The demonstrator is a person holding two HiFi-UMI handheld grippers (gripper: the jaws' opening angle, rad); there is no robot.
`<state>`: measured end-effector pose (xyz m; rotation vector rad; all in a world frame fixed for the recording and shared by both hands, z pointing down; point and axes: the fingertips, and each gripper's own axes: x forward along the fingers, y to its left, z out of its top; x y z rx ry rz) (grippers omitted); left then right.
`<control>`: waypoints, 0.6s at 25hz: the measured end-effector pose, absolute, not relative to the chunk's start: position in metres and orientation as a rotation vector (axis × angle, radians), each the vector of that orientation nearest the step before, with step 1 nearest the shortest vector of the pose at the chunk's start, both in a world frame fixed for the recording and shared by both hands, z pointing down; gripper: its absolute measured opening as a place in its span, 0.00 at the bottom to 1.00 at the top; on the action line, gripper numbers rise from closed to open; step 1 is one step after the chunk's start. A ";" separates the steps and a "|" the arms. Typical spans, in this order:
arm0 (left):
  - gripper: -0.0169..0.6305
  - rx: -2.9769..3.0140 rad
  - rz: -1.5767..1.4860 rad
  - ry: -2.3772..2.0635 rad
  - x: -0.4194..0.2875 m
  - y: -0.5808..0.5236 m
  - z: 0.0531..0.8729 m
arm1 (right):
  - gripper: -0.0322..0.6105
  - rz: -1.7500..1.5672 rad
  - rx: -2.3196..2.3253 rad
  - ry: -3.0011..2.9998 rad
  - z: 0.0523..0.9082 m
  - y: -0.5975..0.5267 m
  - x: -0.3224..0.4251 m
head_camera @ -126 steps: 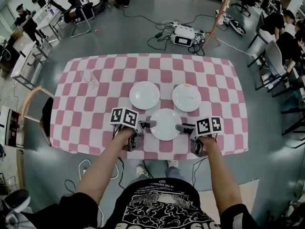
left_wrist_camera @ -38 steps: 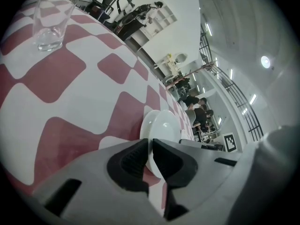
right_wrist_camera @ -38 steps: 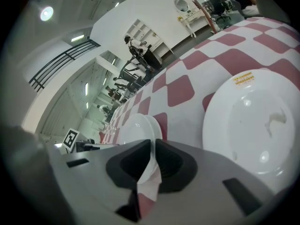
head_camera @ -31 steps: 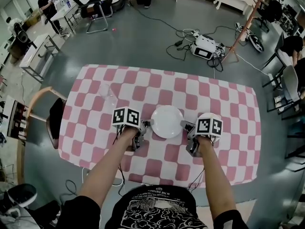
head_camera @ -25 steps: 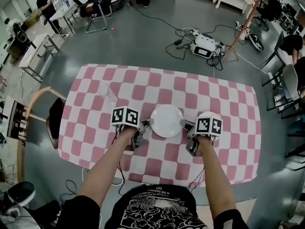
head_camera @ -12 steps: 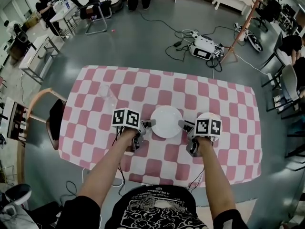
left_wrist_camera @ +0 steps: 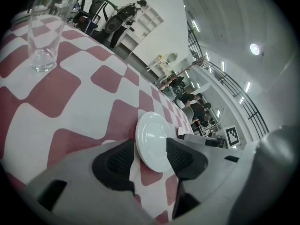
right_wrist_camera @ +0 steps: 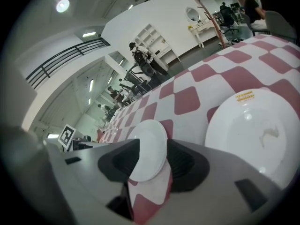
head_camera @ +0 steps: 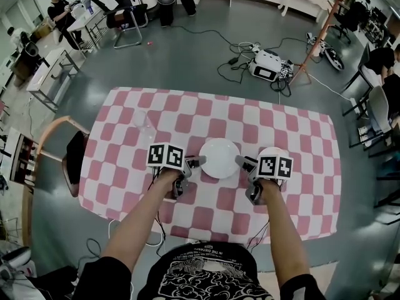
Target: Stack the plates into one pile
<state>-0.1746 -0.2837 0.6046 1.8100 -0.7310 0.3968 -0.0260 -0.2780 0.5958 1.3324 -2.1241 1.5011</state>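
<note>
A white plate (head_camera: 219, 158) lies mid-table on the pink-and-white checked cloth, on top of another plate that I cannot make out beneath it. My left gripper (head_camera: 195, 162) is at its left rim and my right gripper (head_camera: 239, 161) at its right rim. Both sets of jaws have just been opening and stand open, the plate's edge between them but not pressed. The left gripper view shows the plate (left_wrist_camera: 152, 142) between the left gripper's (left_wrist_camera: 150, 162) pads. The right gripper view shows the plate (right_wrist_camera: 147, 149) between the right gripper's (right_wrist_camera: 151, 165) pads. A second white plate (head_camera: 272, 153) (right_wrist_camera: 257, 135) lies to the right.
An empty clear glass (head_camera: 142, 122) (left_wrist_camera: 47, 27) stands at the table's (head_camera: 187, 111) back left. A wooden chair (head_camera: 59, 152) sits at the table's left side. Cables and a power unit (head_camera: 267, 64) lie on the floor beyond, with people at desks around the room.
Five seconds ago three plates lay apart and both grippers held the front one; now only two places hold plates. Over the last second the hands have hardly moved.
</note>
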 end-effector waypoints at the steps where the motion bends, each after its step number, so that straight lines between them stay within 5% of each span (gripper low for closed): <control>1: 0.37 1.825 0.398 -0.737 -0.175 -0.284 0.602 | 0.34 1.491 1.342 -2.131 0.593 -0.278 -0.025; 15: 0.38 2.185 0.396 -0.945 -0.187 -0.283 0.525 | 0.37 1.143 1.498 -2.262 0.524 -0.257 -0.029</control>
